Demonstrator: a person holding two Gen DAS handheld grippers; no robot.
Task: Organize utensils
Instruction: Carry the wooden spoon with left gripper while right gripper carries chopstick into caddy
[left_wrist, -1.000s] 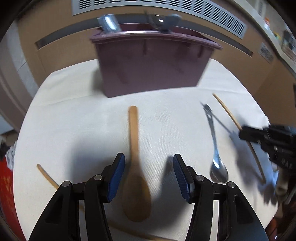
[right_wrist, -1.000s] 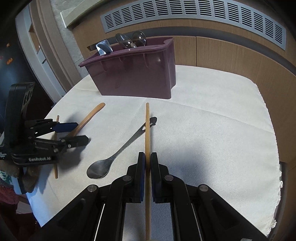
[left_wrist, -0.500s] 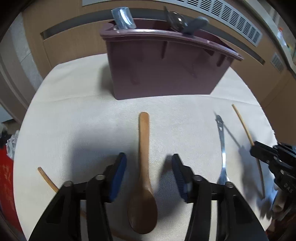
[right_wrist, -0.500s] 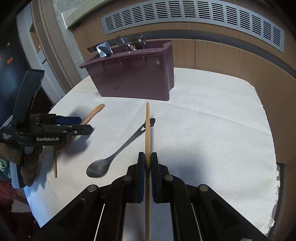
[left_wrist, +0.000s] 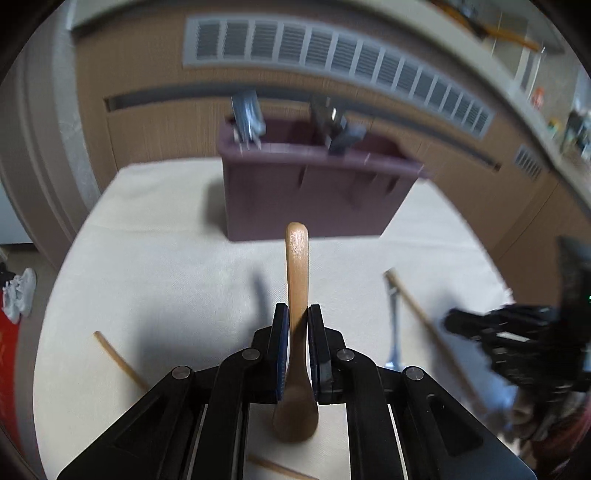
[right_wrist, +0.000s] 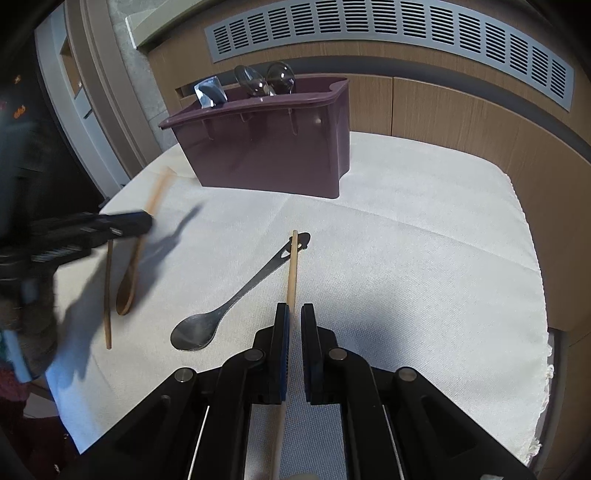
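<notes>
My left gripper (left_wrist: 295, 321) is shut on the wooden spoon (left_wrist: 296, 266) and holds it above the white cloth, handle pointing at the purple utensil caddy (left_wrist: 310, 192). In the right wrist view the spoon (right_wrist: 133, 269) hangs tilted from the left gripper (right_wrist: 144, 223). My right gripper (right_wrist: 291, 319) is shut on a wooden chopstick (right_wrist: 293, 266), whose tip lies over the handle of a metal spoon (right_wrist: 236, 299) on the cloth. The caddy (right_wrist: 266, 147) holds metal utensils (right_wrist: 264, 79).
A second wooden chopstick (right_wrist: 108, 291) lies on the cloth at the left, also visible in the left wrist view (left_wrist: 118, 360). The table's cloth edge (right_wrist: 532, 295) drops off at the right. Wooden cabinets with a vent grille (right_wrist: 388, 33) stand behind.
My left gripper has closed on the wooden spoon and lifted it off the cloth. My right gripper still grips its chopstick in much the same place.
</notes>
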